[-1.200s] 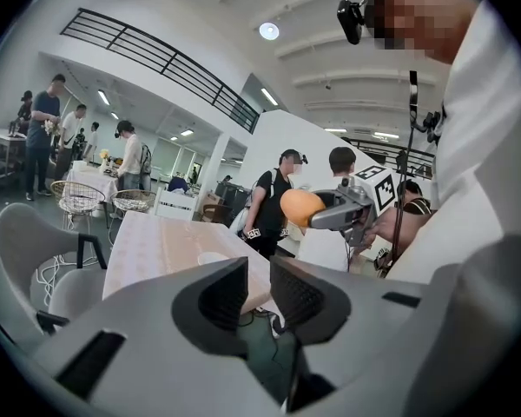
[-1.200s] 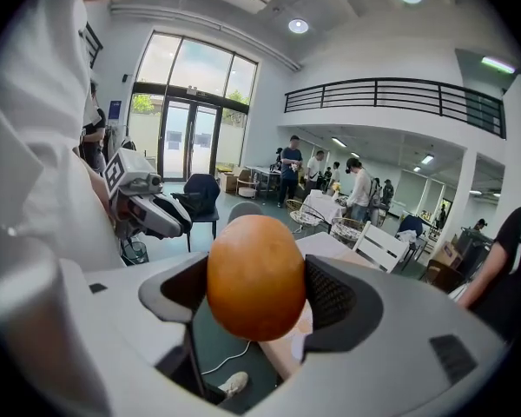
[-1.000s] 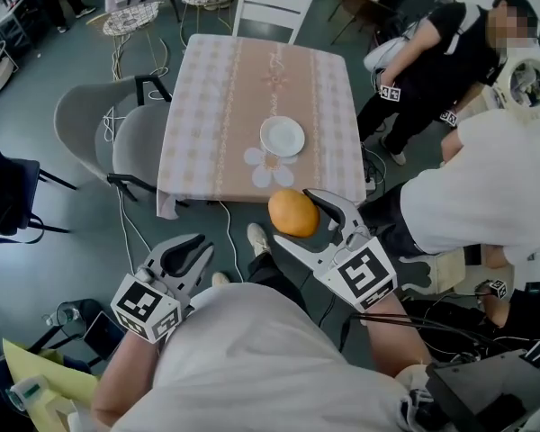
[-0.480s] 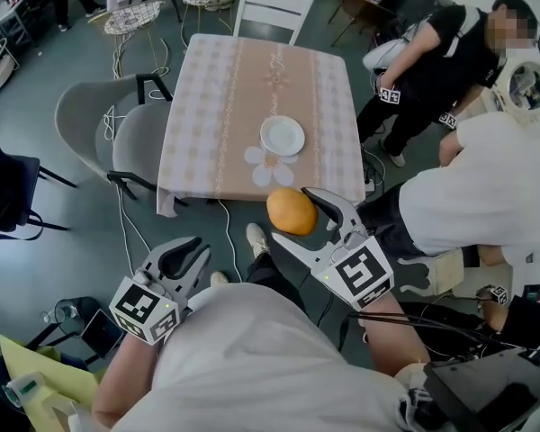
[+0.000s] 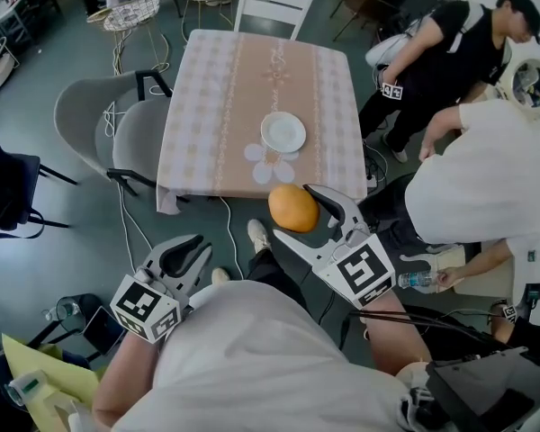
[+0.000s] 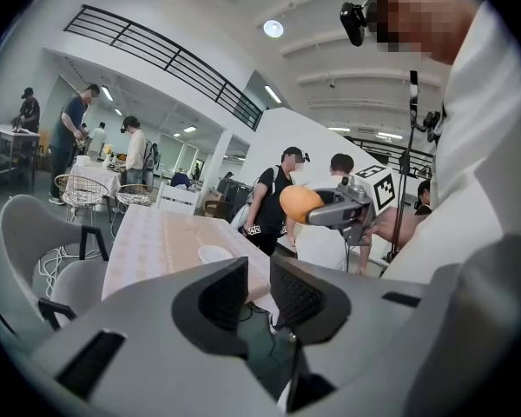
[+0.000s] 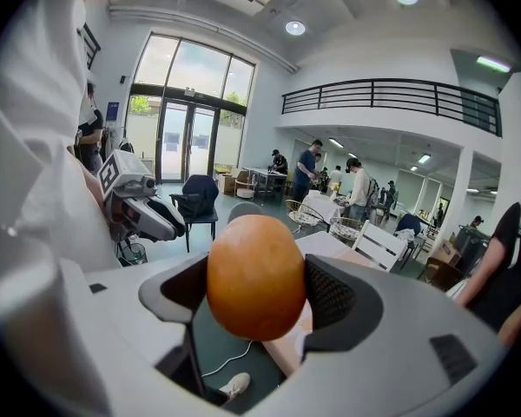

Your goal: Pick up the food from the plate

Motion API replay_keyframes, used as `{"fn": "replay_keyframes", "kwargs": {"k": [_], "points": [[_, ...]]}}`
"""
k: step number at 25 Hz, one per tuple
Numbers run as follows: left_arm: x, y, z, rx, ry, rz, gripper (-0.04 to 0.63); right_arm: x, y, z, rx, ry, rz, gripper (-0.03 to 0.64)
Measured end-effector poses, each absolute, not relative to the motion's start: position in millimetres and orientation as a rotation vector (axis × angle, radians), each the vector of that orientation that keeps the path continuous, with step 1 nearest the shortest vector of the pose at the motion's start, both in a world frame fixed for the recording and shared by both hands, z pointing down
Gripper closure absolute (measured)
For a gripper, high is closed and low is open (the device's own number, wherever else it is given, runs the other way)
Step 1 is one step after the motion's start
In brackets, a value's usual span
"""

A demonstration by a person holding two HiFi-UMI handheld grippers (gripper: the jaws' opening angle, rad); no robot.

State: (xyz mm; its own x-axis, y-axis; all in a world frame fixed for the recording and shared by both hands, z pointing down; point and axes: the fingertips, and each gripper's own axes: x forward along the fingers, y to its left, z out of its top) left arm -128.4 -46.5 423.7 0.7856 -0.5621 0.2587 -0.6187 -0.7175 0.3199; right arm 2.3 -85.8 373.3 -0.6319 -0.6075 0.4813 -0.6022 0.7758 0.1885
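A round orange piece of food (image 5: 292, 208) hangs in the air below the table's near edge, with my right gripper (image 5: 308, 214) shut on it. The right gripper view has the food (image 7: 255, 276) filling the gap between the two pads. An empty white plate (image 5: 283, 132) rests on the checked tablecloth of the table (image 5: 216, 106), near its front. My left gripper (image 5: 185, 257) is held low at my left, away from the table, its jaws almost together with nothing between them. From the left gripper view the food (image 6: 300, 203) and plate (image 6: 214, 253) both show.
Two grey chairs (image 5: 99, 120) stand at the table's left side and a white chair (image 5: 272, 7) at its far end. A black chair (image 5: 4, 196) is at the far left. People (image 5: 486, 187) crowd the right side. Cables lie on the floor.
The right gripper and the food have barely shifted. The people at the right have moved; one now bends lower with a bottle in hand.
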Motion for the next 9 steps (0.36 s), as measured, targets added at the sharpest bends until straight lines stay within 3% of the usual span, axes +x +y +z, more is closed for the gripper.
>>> {"fn": "replay_keyframes", "kwargs": {"k": [9], "points": [[-117.2,-61.0,424.9,2.594,-0.875,0.216,0.512,13.6,-104.3,378.0,0.916,-2.427,-0.011,0.262]]}}
